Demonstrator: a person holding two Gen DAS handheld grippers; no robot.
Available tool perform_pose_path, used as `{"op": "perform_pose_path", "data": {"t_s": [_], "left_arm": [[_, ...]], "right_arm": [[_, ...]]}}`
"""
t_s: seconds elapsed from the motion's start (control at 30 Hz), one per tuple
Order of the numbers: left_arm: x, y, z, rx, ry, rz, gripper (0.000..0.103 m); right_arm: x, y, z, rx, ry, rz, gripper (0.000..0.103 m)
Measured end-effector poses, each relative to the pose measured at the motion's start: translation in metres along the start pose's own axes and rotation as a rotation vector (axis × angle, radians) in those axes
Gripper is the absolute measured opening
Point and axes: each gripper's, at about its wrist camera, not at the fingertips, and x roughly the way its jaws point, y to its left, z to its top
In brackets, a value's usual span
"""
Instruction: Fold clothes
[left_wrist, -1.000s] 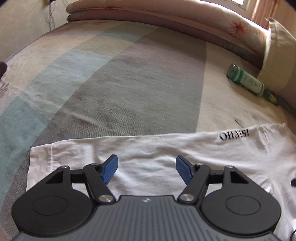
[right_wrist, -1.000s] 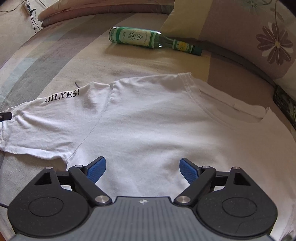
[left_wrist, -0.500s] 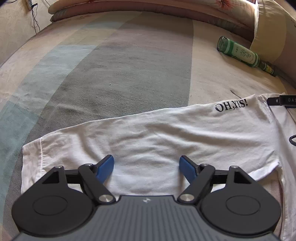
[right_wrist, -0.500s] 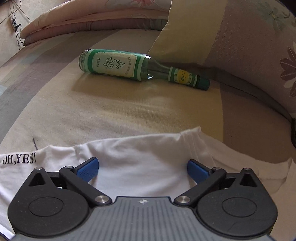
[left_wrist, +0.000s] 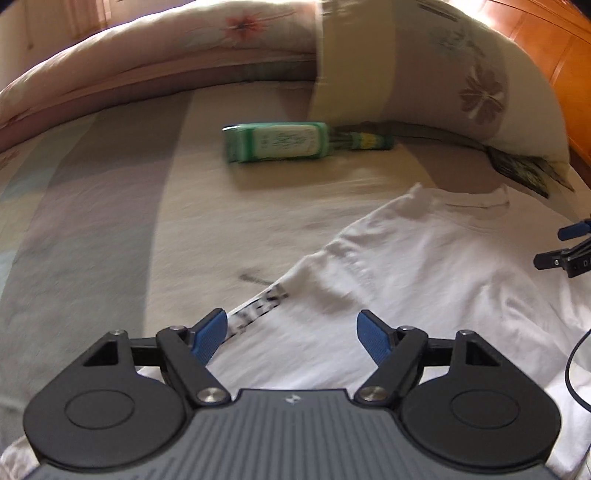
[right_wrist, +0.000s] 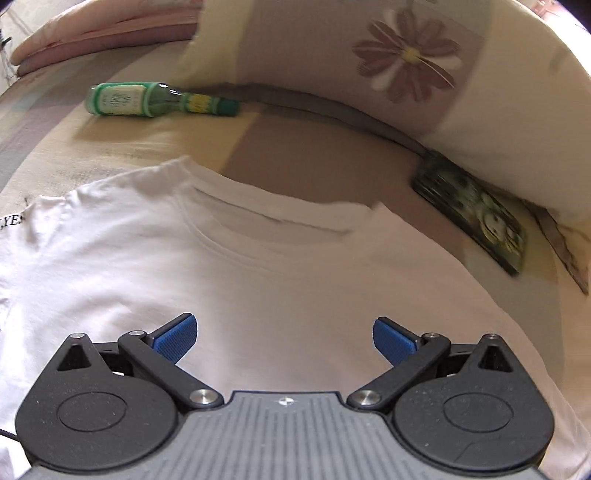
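A white T-shirt (left_wrist: 413, 273) lies flat on the striped bedspread, its sleeve printed with black lettering (left_wrist: 258, 312). My left gripper (left_wrist: 291, 334) hovers open over that sleeve, blue pads apart, nothing between them. In the right wrist view the same T-shirt (right_wrist: 258, 273) shows its collar (right_wrist: 266, 225) towards the pillows. My right gripper (right_wrist: 284, 338) is open over the chest below the collar, holding nothing. The right gripper's tip (left_wrist: 565, 247) also shows at the right edge of the left wrist view, over the shoulder area.
A green glass bottle (right_wrist: 147, 99) lies on its side on the bedspread (left_wrist: 103, 206) beyond the shirt. Flowered pillows (right_wrist: 406, 62) line the head of the bed. A dark flat box (right_wrist: 476, 214) is wedged under the pillow edge, right of the collar.
My left gripper has swung right from the shirt's hem end to the lettered sleeve. My right gripper has shifted right, from the shoulder near the bottle to below the collar. Both stay open.
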Motion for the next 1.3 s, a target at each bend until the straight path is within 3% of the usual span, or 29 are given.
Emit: {"op": "perform_pose_path", "data": {"t_s": [0.13,0.33,0.6,0.7,0.9,1.03,1.17,1.3], "left_arm": [[0.037,-0.066,0.026,0.142,-0.023,-0.141,0.078],[0.096,-0.129,0.044,0.208,0.018,-0.186,0.078],[0.129,-0.134,0.069,0.151,0.047,-0.146,0.085],[0.133,-0.134,0.077,0.123,0.055,-0.141,0.082],[0.119,-0.136,0.065,0.09,0.047,-0.146,0.083],[0.132,-0.134,0.064,0.056,0.069,-0.153,0.086],[0.135,-0.141,0.084,0.044,0.088,-0.146,0.085],[0.123,-0.15,0.094,0.02,0.088,-0.146,0.085]], "right_arm": [[0.014,-0.034,-0.015,0.075,-0.003,0.016,0.103],[0.028,-0.056,-0.017,0.101,-0.089,0.02,0.103],[0.059,-0.088,0.014,0.117,-0.203,-0.004,0.103],[0.058,-0.095,0.022,0.159,-0.182,-0.009,0.103],[0.018,-0.106,-0.016,0.318,-0.173,-0.104,0.103],[0.042,-0.134,-0.036,0.398,-0.192,-0.195,0.103],[0.045,-0.163,-0.011,0.369,-0.182,-0.167,0.103],[0.004,-0.18,-0.031,0.433,-0.224,-0.187,0.103]]}}
